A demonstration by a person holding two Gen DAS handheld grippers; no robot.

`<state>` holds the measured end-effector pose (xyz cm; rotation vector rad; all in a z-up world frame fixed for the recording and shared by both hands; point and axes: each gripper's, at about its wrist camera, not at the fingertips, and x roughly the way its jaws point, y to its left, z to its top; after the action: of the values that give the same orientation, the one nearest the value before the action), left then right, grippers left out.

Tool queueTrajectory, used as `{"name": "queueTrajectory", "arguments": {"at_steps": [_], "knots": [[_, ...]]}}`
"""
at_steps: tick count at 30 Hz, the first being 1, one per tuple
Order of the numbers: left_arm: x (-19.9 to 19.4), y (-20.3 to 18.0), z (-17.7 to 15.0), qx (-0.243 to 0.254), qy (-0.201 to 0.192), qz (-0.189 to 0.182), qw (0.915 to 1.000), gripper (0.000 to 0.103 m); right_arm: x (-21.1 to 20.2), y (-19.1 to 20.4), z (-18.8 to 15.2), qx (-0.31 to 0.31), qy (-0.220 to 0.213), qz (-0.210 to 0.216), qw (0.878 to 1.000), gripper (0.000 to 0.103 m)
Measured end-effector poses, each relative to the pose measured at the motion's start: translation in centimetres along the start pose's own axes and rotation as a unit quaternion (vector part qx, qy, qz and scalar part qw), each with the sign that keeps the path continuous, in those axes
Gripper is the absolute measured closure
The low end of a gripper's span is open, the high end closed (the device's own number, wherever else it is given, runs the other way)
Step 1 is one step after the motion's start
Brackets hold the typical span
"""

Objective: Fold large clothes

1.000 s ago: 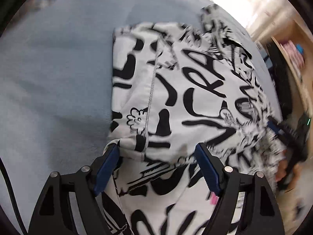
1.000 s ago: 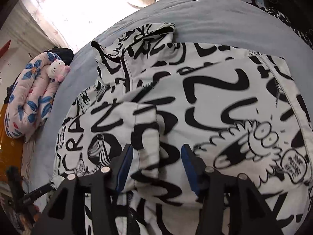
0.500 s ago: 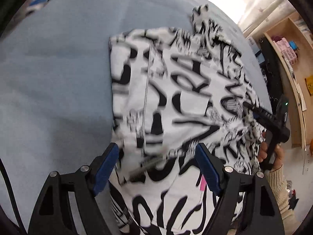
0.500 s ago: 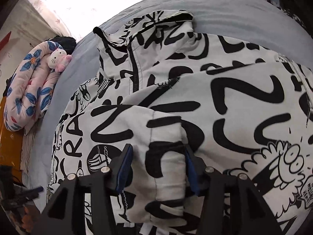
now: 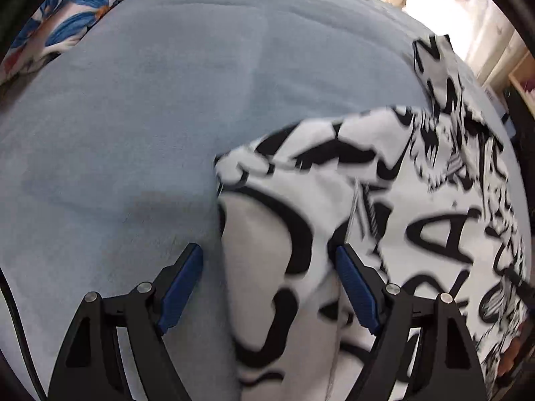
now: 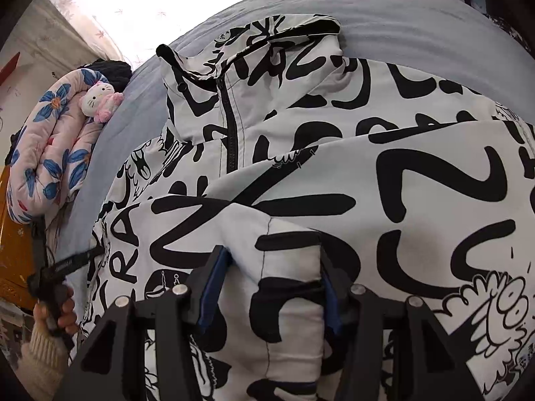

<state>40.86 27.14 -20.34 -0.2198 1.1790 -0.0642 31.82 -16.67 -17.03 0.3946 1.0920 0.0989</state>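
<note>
Presently the black-and-white printed jacket (image 6: pixel 384 173) lies spread on the blue-grey bed cover (image 5: pixel 133 117), zip and collar toward the far edge. The step in hand appears to be laying a sleeve across the body: carry the fold flat, keep its edge parallel to the zip, and release only once the cloth rests without slack. The right gripper (image 6: pixel 272 287) is partly closed, pinching a thick fold of sleeve between its pads. The left gripper (image 5: pixel 269 284) stands wide, straddling the jacket's edge; its pads show no pressure on the cloth.
</note>
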Motion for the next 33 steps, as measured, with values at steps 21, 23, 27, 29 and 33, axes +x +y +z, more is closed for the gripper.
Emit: {"name": "queueTrajectory", "arguments": {"at_steps": [21,23,27,29,33], "knots": [[-5.3,-4.6,-2.4,0.062,-0.095,0.102,0.9883,0.080,-3.0,3.6,-0.9,-0.077,-0.081,-0.144,0.983,0.059],[-7.7,-5.1,-4.3,0.065,-0.115,0.076,0.9883,0.077,-4.6,4.3,-1.9,-0.077,-0.101,-0.139,0.982,0.059],[-9.5,-8.1,-8.3,0.073,-0.116,0.026,0.9903,0.076,-5.1,8.5,-4.2,-0.097,-0.094,-0.067,0.989,0.059],[-9.2,-9.9,-10.4,0.076,-0.106,0.008,0.9914,0.076,-4.0,11.2,-5.4,-0.115,-0.073,-0.034,0.990,0.059],[-6.9,-11.5,-13.9,0.078,-0.083,0.018,0.9933,0.076,-1.4,15.0,-7.7,-0.166,-0.040,-0.022,0.985,0.058]]}}
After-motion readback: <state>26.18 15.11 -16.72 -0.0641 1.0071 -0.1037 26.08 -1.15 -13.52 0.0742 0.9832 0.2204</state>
